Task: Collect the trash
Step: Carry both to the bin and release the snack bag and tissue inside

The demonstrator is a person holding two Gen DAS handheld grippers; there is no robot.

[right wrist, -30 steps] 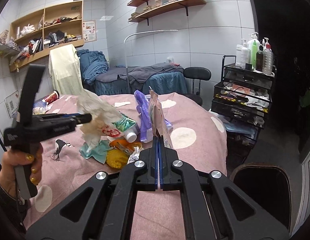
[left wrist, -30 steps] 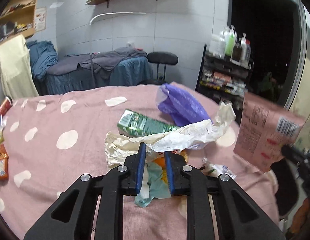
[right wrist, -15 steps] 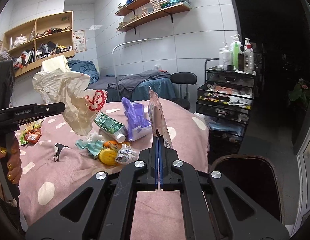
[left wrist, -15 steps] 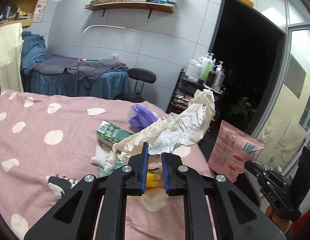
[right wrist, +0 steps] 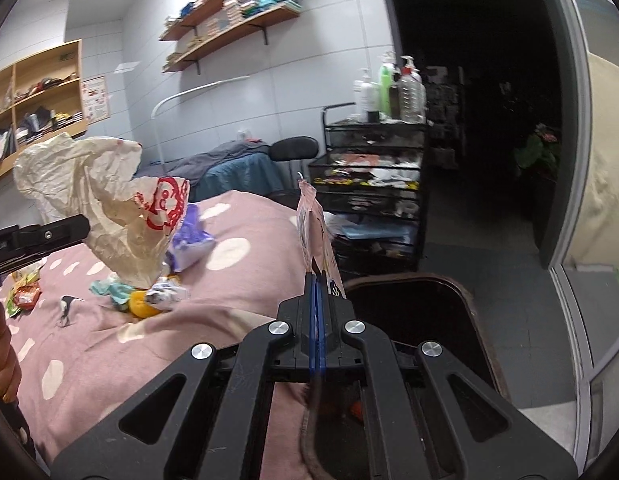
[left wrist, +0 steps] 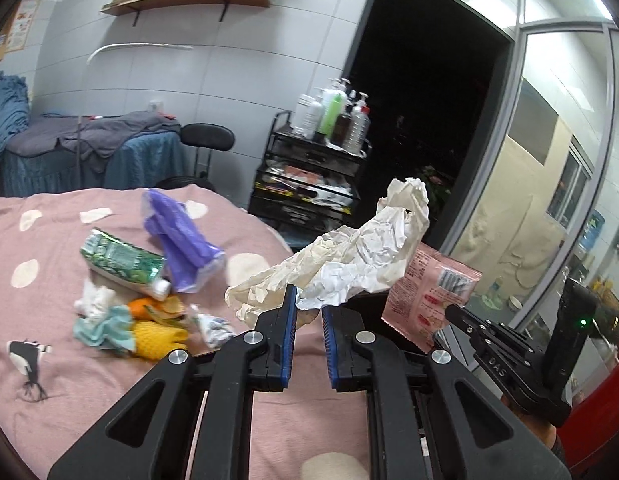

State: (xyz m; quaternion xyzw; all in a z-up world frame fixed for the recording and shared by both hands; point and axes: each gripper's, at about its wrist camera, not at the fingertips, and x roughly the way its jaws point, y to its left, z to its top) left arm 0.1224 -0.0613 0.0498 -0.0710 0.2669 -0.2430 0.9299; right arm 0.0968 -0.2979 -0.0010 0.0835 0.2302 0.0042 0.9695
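The right hand-held gripper [right wrist: 318, 280] is clamped flat on the bottom edge of a pink snack packet [right wrist: 315, 236], which stands upright from its tips, long axis vertical, over the near rim of the dark bin [right wrist: 461, 300]; such a thin bite could let it slip and fall outside. To its left, the left hand-held gripper [left wrist: 309, 312] pinches a crumpled paper wrapper [left wrist: 349, 264] narrowly by one corner, long axis slanting up and away, so it could tear free over the pink bed [left wrist: 89, 380] short of the bin

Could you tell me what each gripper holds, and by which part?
Left gripper: crumpled paper bag, by its lower edge. Right gripper: pink snack packet, by its bottom edge.
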